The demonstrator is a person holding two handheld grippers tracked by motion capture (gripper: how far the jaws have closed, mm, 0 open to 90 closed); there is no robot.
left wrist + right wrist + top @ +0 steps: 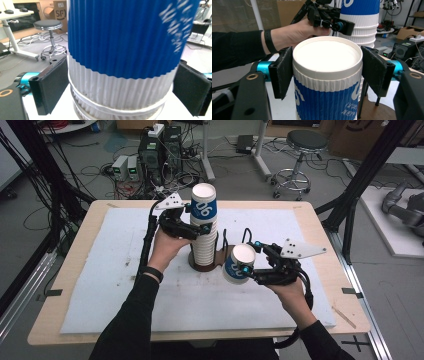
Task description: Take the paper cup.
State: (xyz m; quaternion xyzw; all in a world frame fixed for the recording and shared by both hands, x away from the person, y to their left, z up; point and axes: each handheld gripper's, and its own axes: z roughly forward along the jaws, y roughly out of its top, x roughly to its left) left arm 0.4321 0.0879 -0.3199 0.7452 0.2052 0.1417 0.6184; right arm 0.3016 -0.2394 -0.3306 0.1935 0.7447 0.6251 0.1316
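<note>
Here's the table (75, 270) in front of me, mat (115, 285) spread over most of its top. Dead centre on the mat sits the round base (197, 264), and the cup stack (204, 227) rises straight up from it. My left gripper (200, 227) is in on the stack's left side, the stack between its jaws. Just right of the base and a touch nearer me, my right gripper (239, 268) has the loose cup (237, 262) between its jaws, tipped toward the stack and lifted off the mat. Behind the table, on the floor: stool (299, 150) back right, tangle of cables and electronics (150, 160) back left.
</note>
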